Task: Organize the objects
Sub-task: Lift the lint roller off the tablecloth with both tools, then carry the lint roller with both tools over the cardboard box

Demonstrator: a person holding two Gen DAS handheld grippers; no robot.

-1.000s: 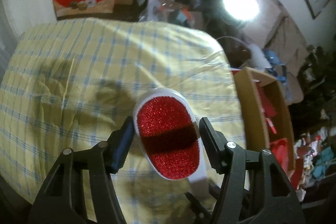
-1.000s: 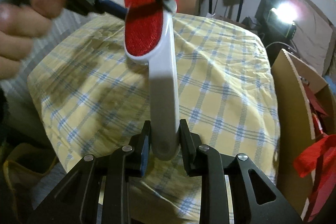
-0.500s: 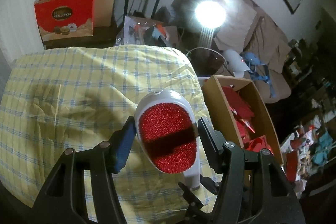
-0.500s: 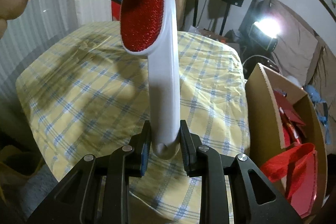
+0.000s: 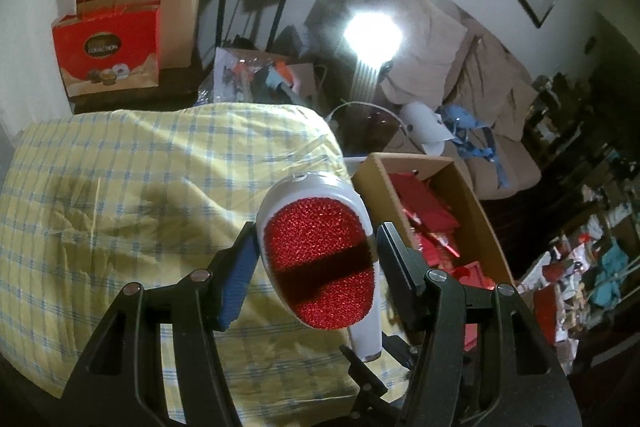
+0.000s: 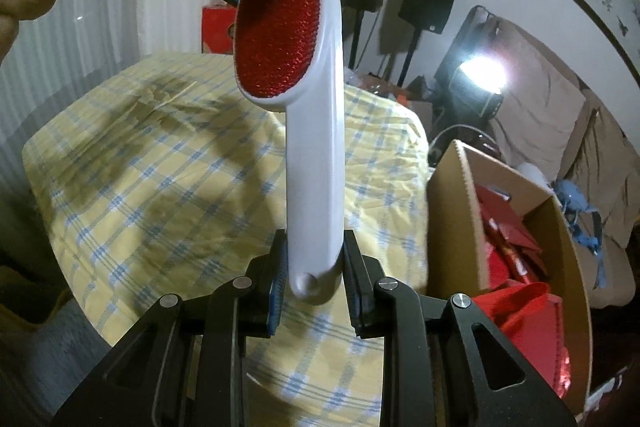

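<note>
Right gripper (image 6: 313,277) clamped the white-handled red-faced lint brush (image 6: 316,163); left gripper (image 5: 316,259) apparently pinched its head. Opposing pulls above the brown cardboard box (image 6: 452,183) risked slippage.

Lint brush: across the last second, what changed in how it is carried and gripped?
Both grippers lifted the lint brush higher above the checked tablecloth and swung it toward the cardboard box, which now fills more of both views. Unchanged: the right gripper stays clamped on the white handle, the left gripper on the red head.
</note>
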